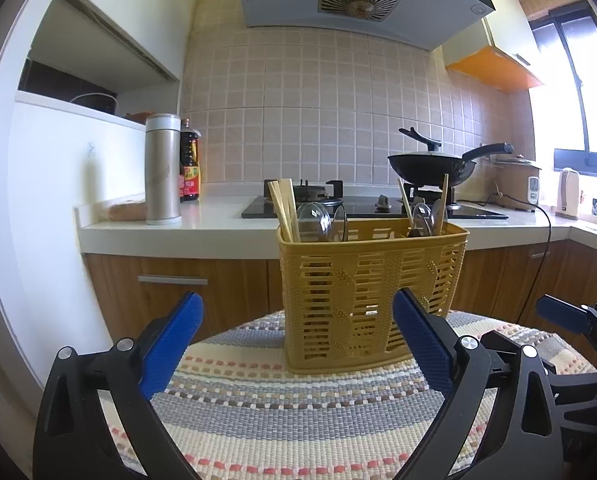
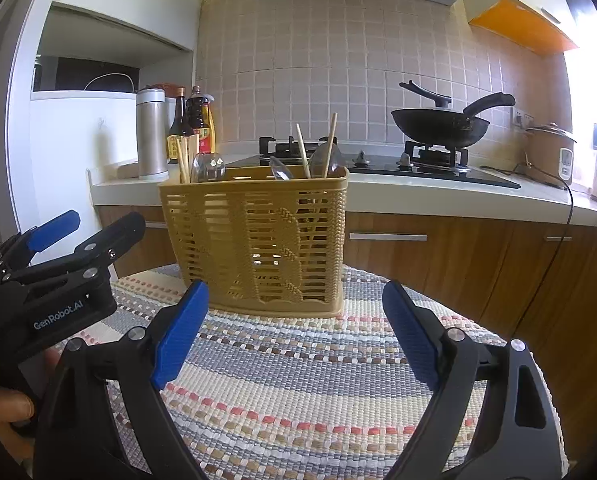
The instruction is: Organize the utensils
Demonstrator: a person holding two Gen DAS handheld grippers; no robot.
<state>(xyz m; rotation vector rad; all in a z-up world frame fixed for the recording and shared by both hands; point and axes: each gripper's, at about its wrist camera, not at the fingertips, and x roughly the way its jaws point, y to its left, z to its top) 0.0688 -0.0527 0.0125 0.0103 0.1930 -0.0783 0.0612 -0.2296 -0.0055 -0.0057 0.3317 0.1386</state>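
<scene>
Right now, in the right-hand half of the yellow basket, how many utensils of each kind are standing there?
Chopsticks: 2
Clear spoons: 2
Total in that half of the yellow basket: 4

Daylight is pouring in from the window [image 1: 590, 92] on the right of both views, blowing out to pure white there and glaring off the white countertop [image 1: 218, 224] and the glossy wall tiles [image 2: 338, 60]. The fisheye lenses are bending straight lines into curves and darkening the corners to black. The middle is staying sharp while the edges are smearing slightly.
</scene>
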